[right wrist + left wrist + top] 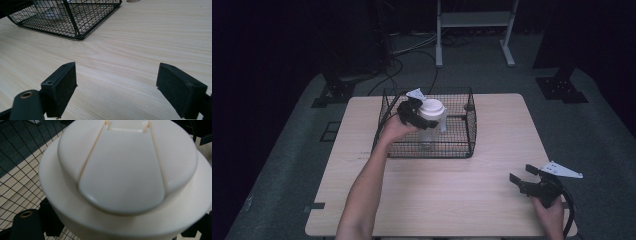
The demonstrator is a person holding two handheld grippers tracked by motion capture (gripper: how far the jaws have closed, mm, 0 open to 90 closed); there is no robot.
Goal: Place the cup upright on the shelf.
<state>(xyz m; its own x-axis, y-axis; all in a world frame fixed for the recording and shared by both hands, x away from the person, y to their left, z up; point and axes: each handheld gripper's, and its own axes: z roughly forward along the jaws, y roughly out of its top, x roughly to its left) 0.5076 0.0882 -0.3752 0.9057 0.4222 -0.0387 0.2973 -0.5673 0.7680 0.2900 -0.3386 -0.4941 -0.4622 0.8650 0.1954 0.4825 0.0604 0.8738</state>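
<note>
Bare table (452,190) before wire basket (462,150)

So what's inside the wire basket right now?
A clear bottle with a white lid, gripped by the left gripper. The basket floor under the bottle is hidden.

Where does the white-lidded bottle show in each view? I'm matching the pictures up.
High view: bottle upper centre, inside the wire basket, held by the left gripper.
Left gripper view: its lid sits close up, centre.
Right gripper view: top left, behind mesh.
Shared landmark: the wire basket.
</note>
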